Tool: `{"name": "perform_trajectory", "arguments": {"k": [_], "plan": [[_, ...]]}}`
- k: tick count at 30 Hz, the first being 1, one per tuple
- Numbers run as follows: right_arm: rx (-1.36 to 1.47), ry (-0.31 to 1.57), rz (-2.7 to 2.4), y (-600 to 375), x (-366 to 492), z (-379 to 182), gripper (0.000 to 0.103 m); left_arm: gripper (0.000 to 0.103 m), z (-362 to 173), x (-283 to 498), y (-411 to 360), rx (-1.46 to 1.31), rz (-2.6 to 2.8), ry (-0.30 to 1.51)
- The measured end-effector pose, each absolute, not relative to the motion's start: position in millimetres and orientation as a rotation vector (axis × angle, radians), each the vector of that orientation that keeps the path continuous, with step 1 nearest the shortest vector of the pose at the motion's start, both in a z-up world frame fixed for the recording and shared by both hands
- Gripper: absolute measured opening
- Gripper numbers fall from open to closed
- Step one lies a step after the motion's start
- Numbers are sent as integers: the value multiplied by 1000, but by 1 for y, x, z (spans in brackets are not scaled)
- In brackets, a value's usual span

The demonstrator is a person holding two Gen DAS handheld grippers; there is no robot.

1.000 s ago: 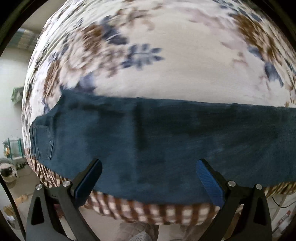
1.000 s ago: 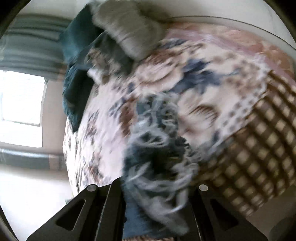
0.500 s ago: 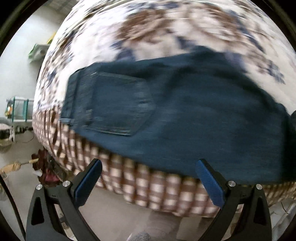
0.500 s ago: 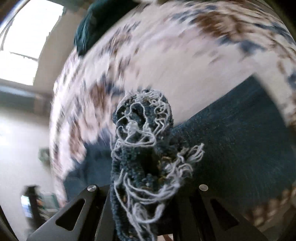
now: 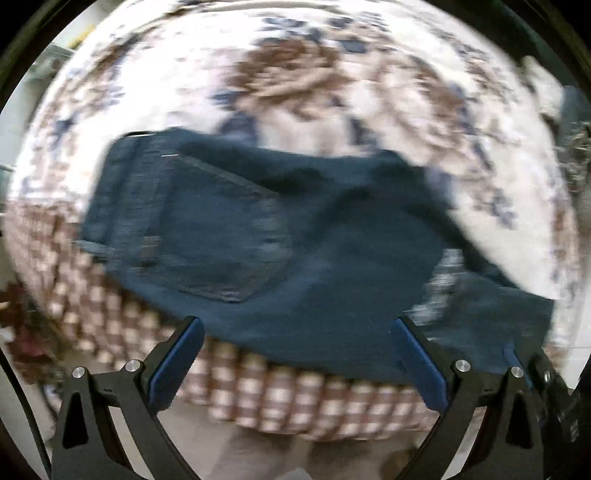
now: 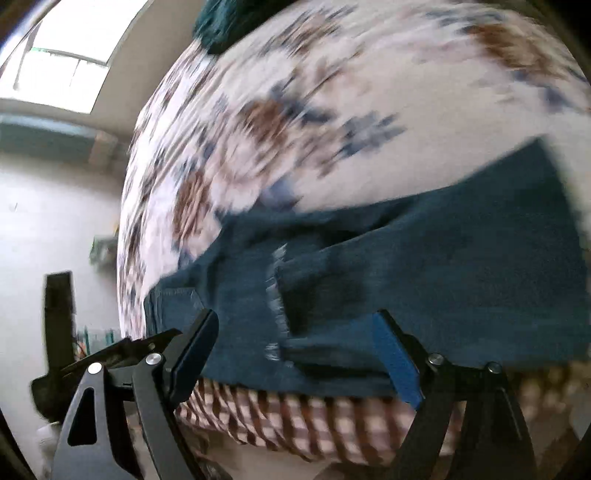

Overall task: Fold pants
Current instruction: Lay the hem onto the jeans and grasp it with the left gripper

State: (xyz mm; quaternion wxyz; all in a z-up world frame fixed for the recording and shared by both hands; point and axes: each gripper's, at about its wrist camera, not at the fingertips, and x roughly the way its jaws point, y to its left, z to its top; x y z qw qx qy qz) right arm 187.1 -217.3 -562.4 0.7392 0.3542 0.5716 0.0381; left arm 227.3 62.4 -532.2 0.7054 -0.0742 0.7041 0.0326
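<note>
Right gripper (image 6: 295, 354): jaws have just been opening; the frayed cuff (image 6: 275, 291) they carried half a second ago now lies dropped on the jeans (image 6: 424, 266), nothing between them. Legs are doubled back toward the back pocket (image 5: 218, 229); first fold looks laid. Left gripper (image 5: 295, 362): jaws wide, empty, above the jeans' near edge. Jeans sit on the bed (image 5: 295, 92) by its checked side (image 5: 295, 402). Clothes pile (image 6: 229, 18) beyond the jeans, well apart; nothing blocks.

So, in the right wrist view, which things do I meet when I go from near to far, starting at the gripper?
right gripper, jaws open and empty → checked bed edge → folded dark blue jeans with frayed hem → floral bedspread → dark teal cloth at the far end.
</note>
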Motion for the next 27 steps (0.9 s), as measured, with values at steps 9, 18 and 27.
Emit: {"name": "perform_trajectory", "arguments": {"k": [9,18,27], "plan": [[888,1286,-276,-363,151,-577,87,75,-623,251,-56,-54,-198,1717],[834,1381,-264,-361,158,-599,87,5,-574,233,-55,76,-161,1497],[675,1536,-257,-326,186,-644,86,4,-590,256,-17,72,-33,1520]]}}
